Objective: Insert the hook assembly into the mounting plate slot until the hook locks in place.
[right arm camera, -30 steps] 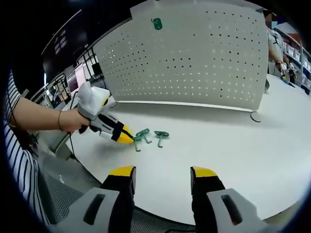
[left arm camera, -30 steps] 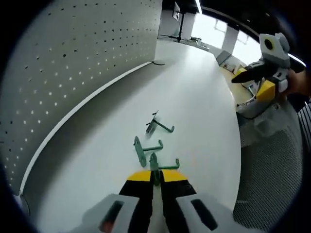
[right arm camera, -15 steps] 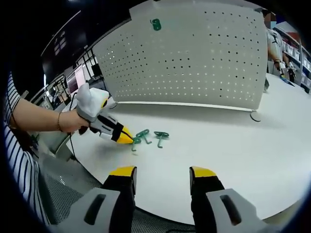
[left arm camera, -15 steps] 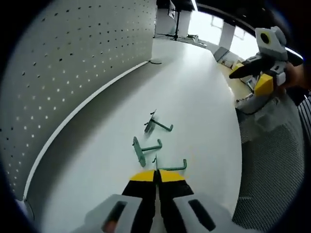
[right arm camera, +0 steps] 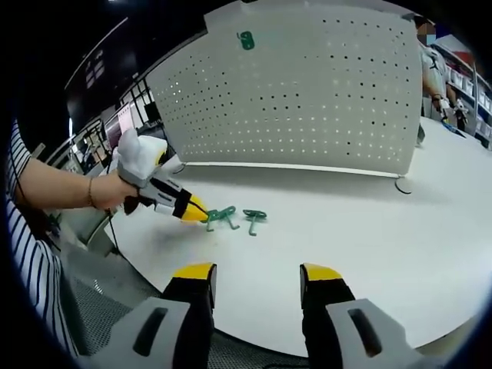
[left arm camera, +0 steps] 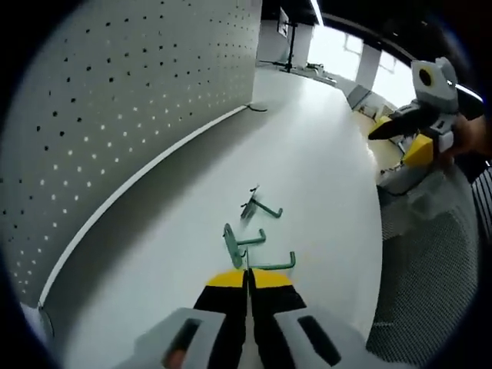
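Green hook (left arm camera: 269,265) sits pinched in the left gripper (left arm camera: 247,275), above the white table (left arm camera: 323,177); the right gripper (right arm camera: 255,270) hangs released, near the pegboard (right arm camera: 307,84).

The left gripper (left arm camera: 247,278) rises from six o'clock with its yellow-tipped jaws pressed together on the end of a green hook (left arm camera: 265,264), whose shaft runs off toward three o'clock. Just past the tips at twelve o'clock a second green hook (left arm camera: 239,241) lies on the white table (left arm camera: 307,154), and a third (left arm camera: 260,206) lies beyond it. A white pegboard (left arm camera: 115,92) fills the nine to eleven o'clock side, and the right gripper (left arm camera: 419,123) hangs off the table's edge at two o'clock.
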